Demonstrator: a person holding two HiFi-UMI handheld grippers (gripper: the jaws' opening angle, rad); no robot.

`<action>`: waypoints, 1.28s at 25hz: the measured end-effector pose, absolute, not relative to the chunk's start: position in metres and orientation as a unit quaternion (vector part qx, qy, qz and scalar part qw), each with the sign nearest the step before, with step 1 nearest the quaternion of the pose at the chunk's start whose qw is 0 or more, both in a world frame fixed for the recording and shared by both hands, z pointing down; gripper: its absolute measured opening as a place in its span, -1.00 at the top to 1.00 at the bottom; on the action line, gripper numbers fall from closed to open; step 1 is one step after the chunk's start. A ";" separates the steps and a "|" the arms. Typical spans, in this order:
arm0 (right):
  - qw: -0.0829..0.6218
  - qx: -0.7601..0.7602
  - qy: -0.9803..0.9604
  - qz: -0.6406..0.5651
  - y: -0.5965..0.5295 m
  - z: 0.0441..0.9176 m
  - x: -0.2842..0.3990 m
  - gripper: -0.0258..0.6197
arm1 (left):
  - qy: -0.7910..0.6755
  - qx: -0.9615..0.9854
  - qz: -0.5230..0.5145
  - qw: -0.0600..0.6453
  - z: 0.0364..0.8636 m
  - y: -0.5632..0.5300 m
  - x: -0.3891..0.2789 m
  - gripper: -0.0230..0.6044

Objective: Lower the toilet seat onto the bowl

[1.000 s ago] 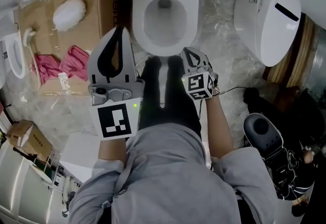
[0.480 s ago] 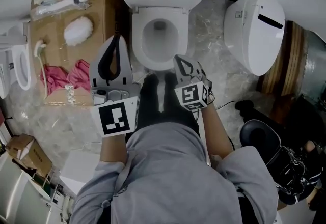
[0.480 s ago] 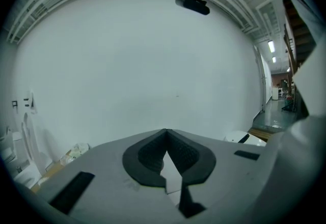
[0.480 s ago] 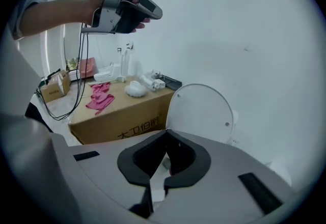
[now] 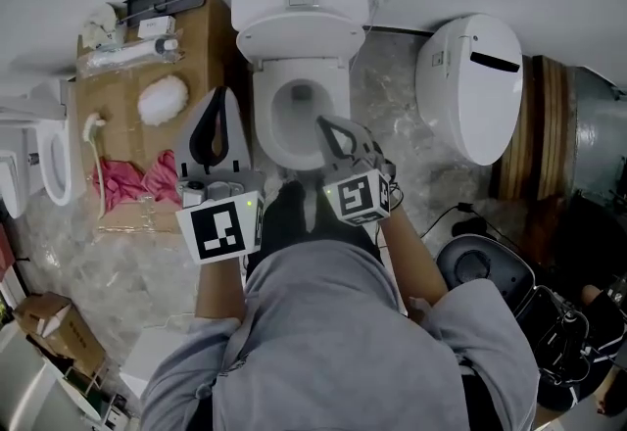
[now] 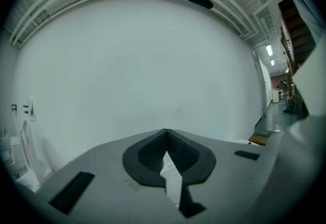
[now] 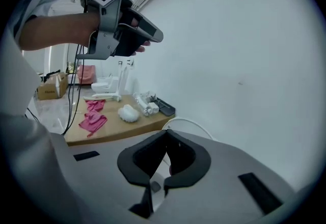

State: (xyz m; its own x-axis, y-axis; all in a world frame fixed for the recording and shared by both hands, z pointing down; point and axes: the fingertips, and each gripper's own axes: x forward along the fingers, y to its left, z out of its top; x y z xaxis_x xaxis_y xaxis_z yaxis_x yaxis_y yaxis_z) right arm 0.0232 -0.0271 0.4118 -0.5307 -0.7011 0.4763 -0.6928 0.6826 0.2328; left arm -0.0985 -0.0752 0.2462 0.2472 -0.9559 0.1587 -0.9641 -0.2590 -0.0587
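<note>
The white toilet stands at the top middle of the head view, its bowl (image 5: 263,120) open. Its seat and lid (image 5: 299,32) look raised against the tank; I cannot tell seat from lid. My left gripper (image 5: 219,92) hovers left of the bowl, jaws shut and empty. It faces only a bare white wall in the left gripper view, tips (image 6: 166,132) together. My right gripper (image 5: 321,121) hangs over the bowl's front, jaws shut and holding nothing. In the right gripper view its tips (image 7: 166,133) meet below a curved white rim (image 7: 189,122).
A second white toilet (image 5: 468,86) lies to the right. Left of the bowl, a cardboard sheet (image 5: 118,130) holds a pink cloth (image 5: 127,179), a fluffy white brush (image 5: 162,98) and small items. A black stool (image 5: 475,263) and cables sit at the lower right. My legs stand before the bowl.
Both grippers have risen, the right one more, and stay shut. The toilet now looks smaller and farther below, and more of the wall shows.
</note>
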 end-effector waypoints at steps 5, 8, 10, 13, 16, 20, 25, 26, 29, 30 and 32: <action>0.258 0.412 -0.873 -0.039 -0.043 0.372 0.022 0.92 | -0.601 0.796 0.068 0.008 0.218 -0.077 -0.097 0.93; 0.245 0.418 -0.873 -0.058 -0.049 0.347 0.020 0.92 | -0.597 0.800 0.058 -0.004 0.202 -0.081 -0.095 0.93; 0.231 0.424 -0.873 -0.068 -0.054 0.328 0.018 0.92 | -0.595 0.802 0.052 -0.014 0.192 -0.084 -0.095 0.93; 0.200 0.435 -0.875 -0.075 -0.059 0.301 0.017 0.92 | -0.592 0.804 0.046 -0.025 0.179 -0.086 -0.095 0.93; 0.170 0.446 -0.874 -0.088 -0.063 0.274 0.017 0.92 | -0.593 0.804 0.044 -0.031 0.171 -0.086 -0.096 0.93; 0.132 0.461 -0.871 -0.105 -0.068 0.234 0.019 0.92 | -0.594 0.802 0.039 -0.041 0.160 -0.085 -0.095 0.93; 0.076 0.480 -0.866 -0.116 -0.071 0.188 0.025 0.92 | -0.602 0.796 0.030 -0.052 0.148 -0.083 -0.097 0.93; 0.065 0.484 -0.865 -0.115 -0.071 0.181 0.027 0.92 | -0.604 0.795 0.028 -0.053 0.146 -0.083 -0.097 0.93; 0.041 0.498 -0.860 -0.106 -0.073 0.166 0.037 0.92 | -0.608 0.792 0.021 -0.057 0.140 -0.081 -0.098 0.93; 0.034 0.503 -0.857 -0.104 -0.074 0.162 0.041 0.92 | -0.608 0.791 0.019 -0.059 0.138 -0.081 -0.097 0.93; 0.023 0.513 -0.852 -0.102 -0.076 0.155 0.050 0.92 | -0.609 0.791 0.016 -0.063 0.135 -0.081 -0.097 0.93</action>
